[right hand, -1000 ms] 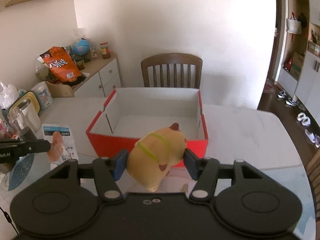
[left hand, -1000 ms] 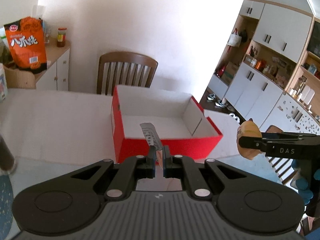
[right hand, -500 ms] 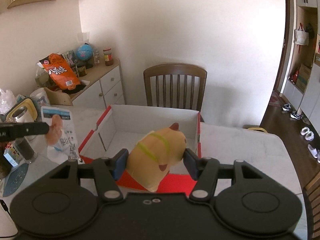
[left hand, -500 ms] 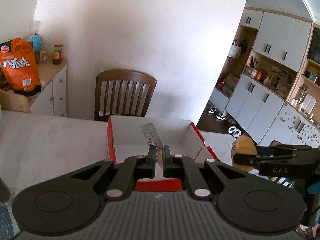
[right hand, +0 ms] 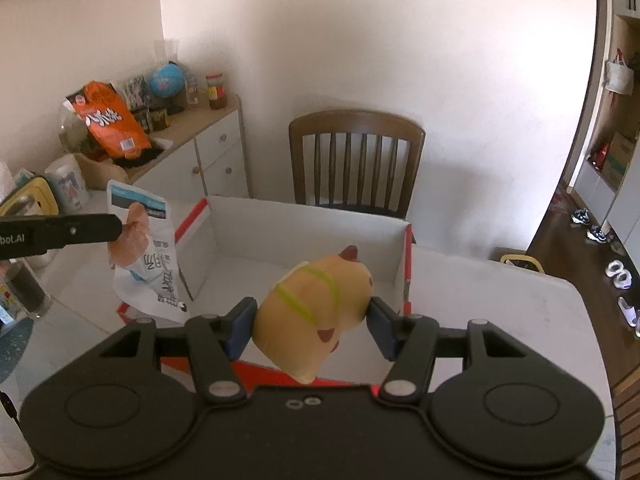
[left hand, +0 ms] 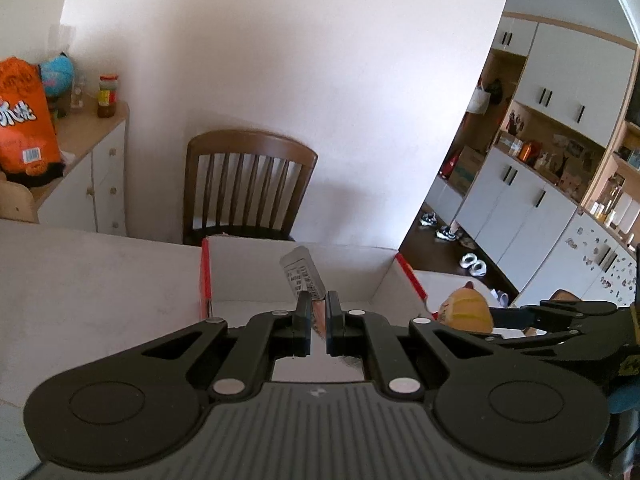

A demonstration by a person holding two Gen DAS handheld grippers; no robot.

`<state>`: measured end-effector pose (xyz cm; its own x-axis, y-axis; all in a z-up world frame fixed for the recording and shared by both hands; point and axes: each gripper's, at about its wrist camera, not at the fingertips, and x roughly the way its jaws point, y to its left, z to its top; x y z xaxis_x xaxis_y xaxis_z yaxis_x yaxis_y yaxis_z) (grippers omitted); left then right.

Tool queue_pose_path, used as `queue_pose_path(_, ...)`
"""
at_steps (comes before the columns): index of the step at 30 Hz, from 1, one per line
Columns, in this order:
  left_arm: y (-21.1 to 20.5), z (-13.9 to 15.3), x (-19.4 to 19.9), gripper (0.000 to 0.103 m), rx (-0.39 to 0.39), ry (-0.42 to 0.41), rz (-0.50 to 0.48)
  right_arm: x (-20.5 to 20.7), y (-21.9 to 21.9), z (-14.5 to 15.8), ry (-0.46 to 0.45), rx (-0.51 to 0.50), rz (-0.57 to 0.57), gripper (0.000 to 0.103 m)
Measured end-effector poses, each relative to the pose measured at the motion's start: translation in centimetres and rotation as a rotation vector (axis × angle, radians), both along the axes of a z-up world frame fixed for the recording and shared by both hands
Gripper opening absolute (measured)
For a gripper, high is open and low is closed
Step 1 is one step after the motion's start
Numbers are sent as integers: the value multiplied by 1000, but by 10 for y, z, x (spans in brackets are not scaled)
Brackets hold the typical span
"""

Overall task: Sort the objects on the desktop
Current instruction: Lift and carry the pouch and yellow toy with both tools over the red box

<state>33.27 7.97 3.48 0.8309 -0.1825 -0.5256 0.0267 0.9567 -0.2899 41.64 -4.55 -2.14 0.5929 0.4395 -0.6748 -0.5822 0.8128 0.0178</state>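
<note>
A red cardboard box [right hand: 407, 264] with a white inside stands on the white table, and both grippers hang over it. My right gripper [right hand: 312, 326] is shut on a tan plush toy [right hand: 316, 304] with green stripes, held above the box's near part. My left gripper [left hand: 318, 322] is shut on a flat white snack packet [left hand: 303, 276]. In the right wrist view that packet [right hand: 146, 258] hangs at the box's left wall, pinched by the left gripper's fingers [right hand: 96, 226]. The left wrist view catches the plush toy [left hand: 466, 312] at the box's right side [left hand: 412, 284].
A brown wooden chair [right hand: 356, 160] stands behind the table. A white cabinet [right hand: 208, 148] at the left carries an orange snack bag [right hand: 108, 120], a globe and a jar. Cups and small appliances [right hand: 28, 200] crowd the table's left edge. White cupboards [left hand: 532, 184] line the right.
Both grippers have moved forward over the box, so it now lies close beneath them. Each keeps hold of its object.
</note>
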Motion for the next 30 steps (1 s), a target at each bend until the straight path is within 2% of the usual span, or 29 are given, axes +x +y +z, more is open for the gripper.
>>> queue_pose_path(7, -2, -21, 26, 5, 33, 22, -9, 20, 15, -27, 35, -45, 19, 59)
queue_pose_path(16, -1, -51, 57, 5, 84, 84, 42, 41, 38, -58, 70, -139, 50, 60)
queue_pose_path(23, -5, -71, 72, 5, 140, 146, 18, 56, 48, -83, 120, -183, 56, 60)
queue_pose_path(30, -9, -87, 77, 5, 155, 199, 1, 58, 55, -100, 155, -210, 73, 60)
